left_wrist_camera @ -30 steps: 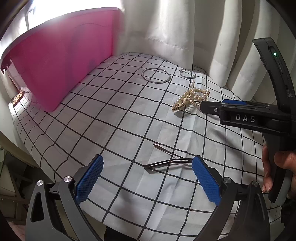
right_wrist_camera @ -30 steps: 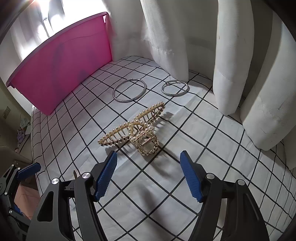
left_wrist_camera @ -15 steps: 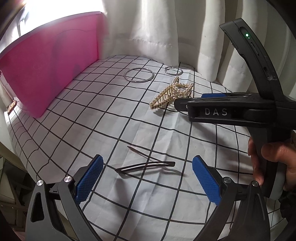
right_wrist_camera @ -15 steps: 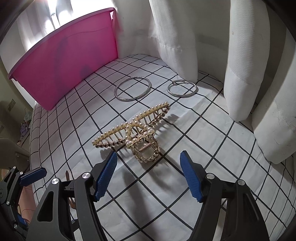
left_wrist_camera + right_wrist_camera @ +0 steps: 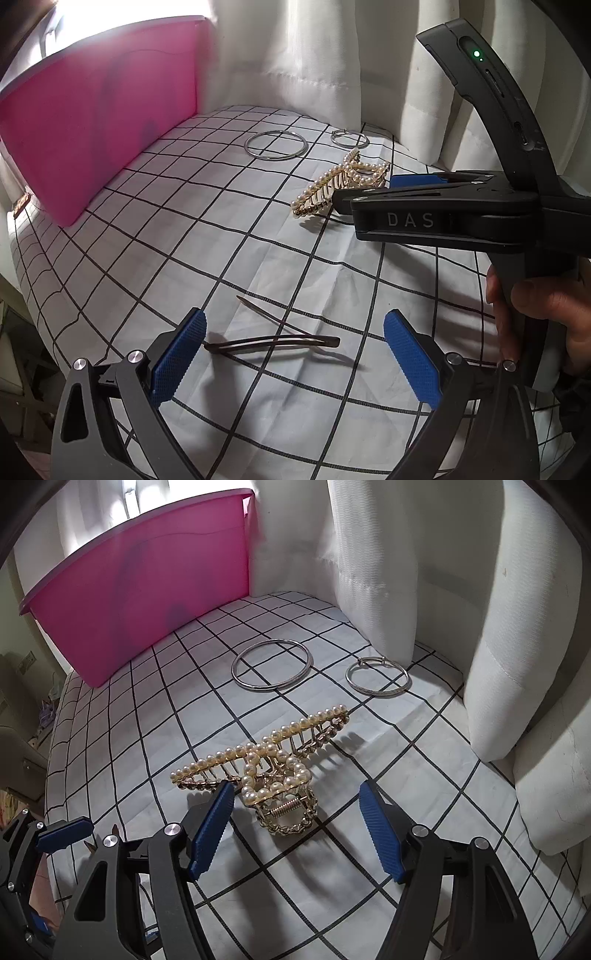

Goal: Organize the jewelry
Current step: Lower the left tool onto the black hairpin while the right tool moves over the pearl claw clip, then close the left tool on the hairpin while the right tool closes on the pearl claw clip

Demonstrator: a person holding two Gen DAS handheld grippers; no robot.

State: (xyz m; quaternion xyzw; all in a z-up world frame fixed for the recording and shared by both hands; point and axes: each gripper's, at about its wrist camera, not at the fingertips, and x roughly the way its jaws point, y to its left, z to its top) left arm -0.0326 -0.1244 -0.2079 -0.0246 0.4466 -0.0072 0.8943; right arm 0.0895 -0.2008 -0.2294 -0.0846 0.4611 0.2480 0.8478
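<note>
The pearl hair claw (image 5: 266, 771) lies on the checked cloth (image 5: 155, 716) just in front of my right tongs (image 5: 297, 830), its gold spring end (image 5: 290, 812) turned toward me and sitting between the two blue pads (image 5: 212, 827). Those tongs are spread wide; the left pad is just beside the claw's toothed edge, and I cannot tell whether it touches. The right pad stands apart from it.

My left tongs (image 5: 291, 360) are spread as well, hanging over a thin dark hair clip (image 5: 271, 341) that lies flat on the cloth between the pads (image 5: 412, 362), one slim prong angling away from it toward the far side. The left pad's tip is just beside the clip's closed end.

From the left wrist view the right tongs reach in from the right, my right hand (image 5: 535, 314) wrapped around the grip, their tip at the claw (image 5: 340, 186).

Beyond the claw two silver bangles lie flat on the cloth, near each other but apart: the larger bangle (image 5: 271, 664) to the left, the smaller bangle (image 5: 376, 675) to the right, close to the white curtain (image 5: 376, 554) folds. A pink plastic bin (image 5: 140, 579) stands at the far left of the surface, well apart from the jewelry.
</note>
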